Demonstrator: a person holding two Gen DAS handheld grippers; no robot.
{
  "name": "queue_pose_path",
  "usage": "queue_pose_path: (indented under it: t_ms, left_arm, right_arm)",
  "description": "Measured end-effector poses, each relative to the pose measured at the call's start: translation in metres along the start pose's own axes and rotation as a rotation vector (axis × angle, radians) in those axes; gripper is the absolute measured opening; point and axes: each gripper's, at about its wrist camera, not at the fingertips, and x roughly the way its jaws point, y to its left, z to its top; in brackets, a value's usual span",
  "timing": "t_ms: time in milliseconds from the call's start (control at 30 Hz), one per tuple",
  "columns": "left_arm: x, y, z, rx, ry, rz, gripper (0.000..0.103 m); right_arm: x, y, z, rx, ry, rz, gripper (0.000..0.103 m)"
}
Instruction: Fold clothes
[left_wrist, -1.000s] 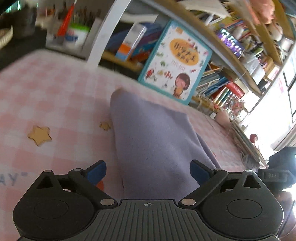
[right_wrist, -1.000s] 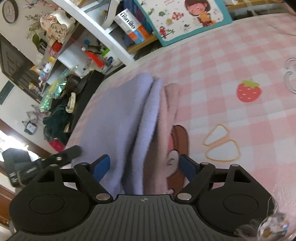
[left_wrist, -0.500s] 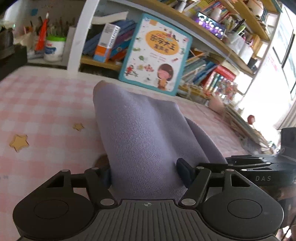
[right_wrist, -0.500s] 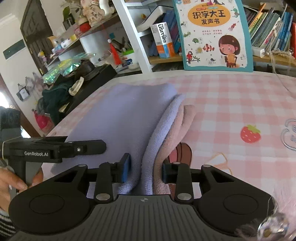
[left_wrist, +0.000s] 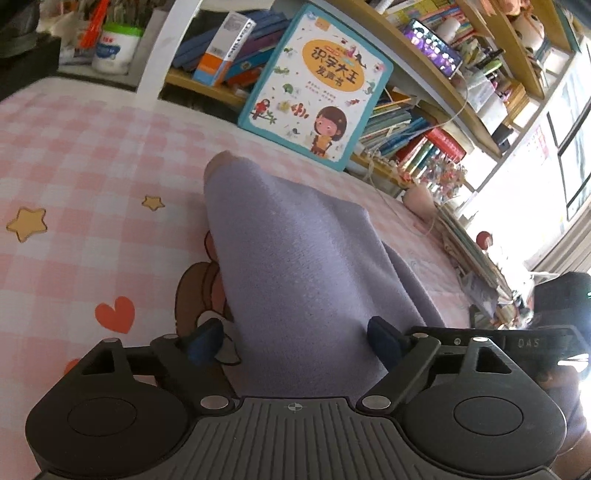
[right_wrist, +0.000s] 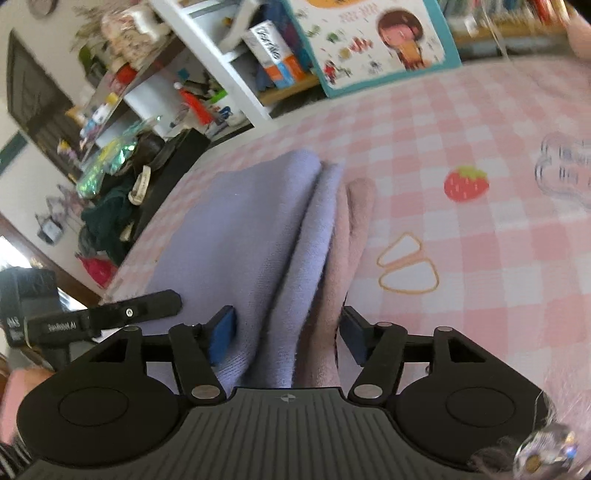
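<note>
Both jaws are opening, pads clear of the cloth between them. The left gripper (left_wrist: 295, 341) and right gripper (right_wrist: 286, 332) are straddling the folded lavender garment (left_wrist: 295, 258) on the pink checked bedsheet (left_wrist: 92, 147). Best practice: release evenly, keeping layers aligned. A picture book (left_wrist: 314, 85) is standing at 12 o'clock, well apart.

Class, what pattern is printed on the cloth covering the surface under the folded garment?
A pink-and-white check on the cloth, dotted with printed stars, hearts and a strawberry; the right wrist view shows it best.
</note>
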Motion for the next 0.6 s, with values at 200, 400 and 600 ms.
queue_pose_path:
  t_ms: [200,400,600]
  left_arm:
    - [0.006,0.000,-0.001,-0.020,-0.014,-0.027,0.071]
    - [-0.002,-0.020,-0.005,0.063,-0.057,0.015,0.061]
    - [-0.010,-0.030,0.016,0.109,-0.116,0.007,0.061]
  right_arm:
    - [0.006,-0.003,-0.002,0.021,-0.003,0.043,0.044]
    - [-0.004,0.016,-0.009,-0.139,-0.082,0.021,0.030]
    - [-0.013,0.033,-0.002,-0.244,-0.187,0.009,0.030]
